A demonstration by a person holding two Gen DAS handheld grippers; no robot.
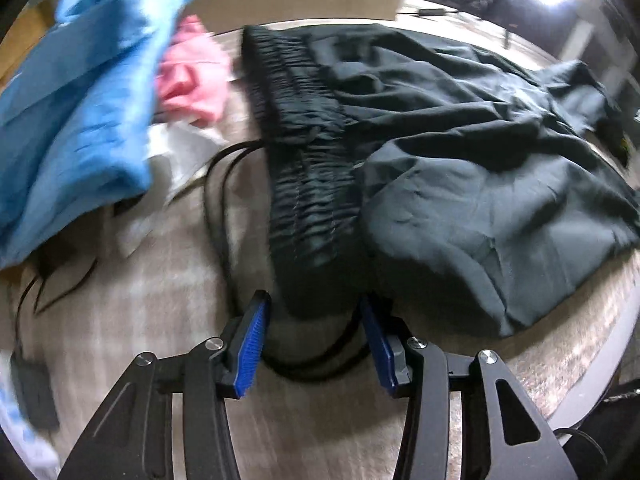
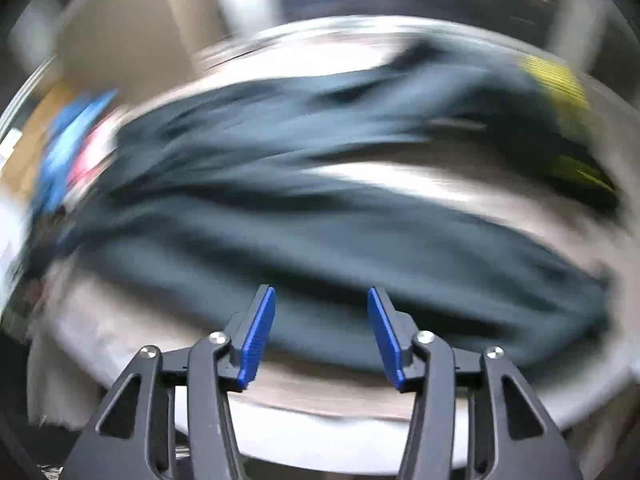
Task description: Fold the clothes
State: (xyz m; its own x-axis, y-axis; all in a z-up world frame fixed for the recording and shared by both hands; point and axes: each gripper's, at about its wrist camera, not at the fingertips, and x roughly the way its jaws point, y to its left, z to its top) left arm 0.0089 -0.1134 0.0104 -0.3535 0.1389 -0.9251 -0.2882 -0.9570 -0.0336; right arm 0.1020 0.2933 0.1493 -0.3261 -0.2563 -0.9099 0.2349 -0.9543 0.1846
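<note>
Dark rumpled trousers [image 1: 460, 152], gathered elastic waistband | left gripper [image 1: 316, 316] spread | right gripper [image 2: 321, 312] spread

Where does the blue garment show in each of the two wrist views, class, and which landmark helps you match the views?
Left wrist view: the blue garment fills the upper left, beside the pink cloth.
Right wrist view: the blue garment is a small blurred patch at the left edge.
Shared landmark: the dark trousers, spread across the table in both views, to the right of the blue garment.
</note>
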